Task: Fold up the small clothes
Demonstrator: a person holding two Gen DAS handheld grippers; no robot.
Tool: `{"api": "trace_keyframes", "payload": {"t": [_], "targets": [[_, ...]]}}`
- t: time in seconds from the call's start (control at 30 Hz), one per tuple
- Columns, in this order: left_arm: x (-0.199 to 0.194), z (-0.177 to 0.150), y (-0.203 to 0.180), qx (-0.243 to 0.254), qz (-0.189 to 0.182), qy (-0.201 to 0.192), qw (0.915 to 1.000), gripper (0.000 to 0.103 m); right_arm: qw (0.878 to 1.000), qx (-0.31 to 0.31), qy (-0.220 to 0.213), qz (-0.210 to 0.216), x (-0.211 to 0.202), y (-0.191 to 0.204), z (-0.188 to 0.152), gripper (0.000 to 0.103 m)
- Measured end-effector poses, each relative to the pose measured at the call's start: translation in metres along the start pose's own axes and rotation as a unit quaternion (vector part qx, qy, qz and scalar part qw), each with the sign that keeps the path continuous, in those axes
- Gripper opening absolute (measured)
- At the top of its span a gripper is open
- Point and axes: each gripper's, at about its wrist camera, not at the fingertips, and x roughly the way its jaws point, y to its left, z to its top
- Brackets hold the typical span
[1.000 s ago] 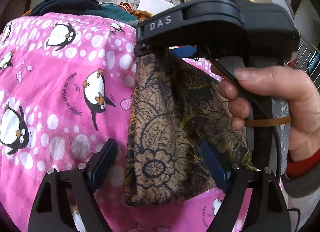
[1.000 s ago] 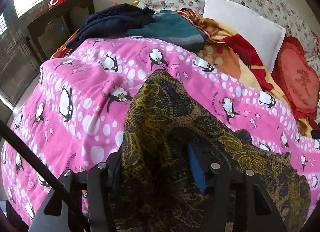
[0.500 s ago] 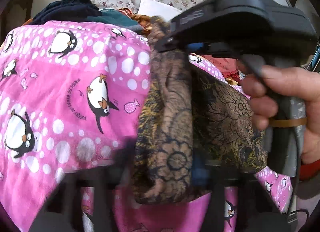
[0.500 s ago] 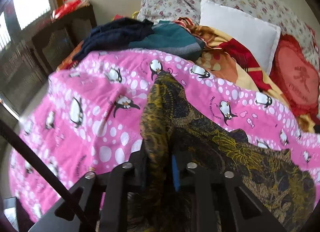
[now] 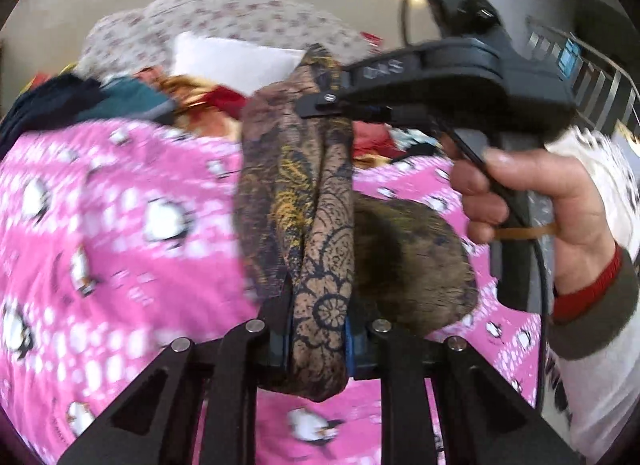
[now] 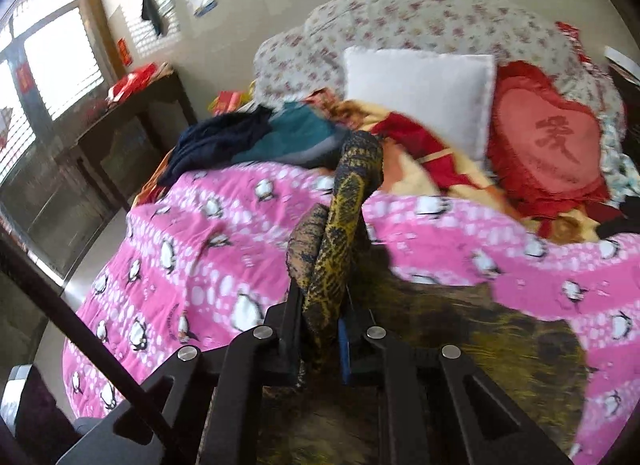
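Hand (image 5: 532,205) in left view only, window (image 6: 60,61) right

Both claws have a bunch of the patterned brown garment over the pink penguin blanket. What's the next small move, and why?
Probably draw the two claws apart to stretch the cloth flat. The left claw and right claw are closing on bunched folds of the brown patterned garment, which hangs rumpled above the pink penguin blanket, too gathered to fold cleanly.
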Motion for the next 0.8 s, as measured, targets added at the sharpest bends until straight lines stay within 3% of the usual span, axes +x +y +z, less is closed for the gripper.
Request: {"api": "trace_keyframes", "payload": {"t": [0.5,0.63,0.73,0.8], "targets": [[0.117,0.017,-0.124,0.066,-0.072,0.089,0.9912,0.018,0.994,0.074,-0.029,-0.074,-0.078,-0.155,-0.045,0.009],[0.149,0.012,-0.148,0.080,-0.075,0.110,0.9879,0.018,0.989,0.095,-0.019,-0.113,-0.071,-0.194,-0.060,0.009],[0.168,0.007,-0.152,0.073,-0.081,0.142,0.9839,0.019,0.987,0.114,0.008,-0.116,-0.045,-0.219,-0.074,0.010],[0.164,0.007,-0.149,0.076,-0.091,0.157,0.9806,0.036,0.982,0.137,0.014,-0.129,-0.032,-0.236,-0.085,0.014]]}}
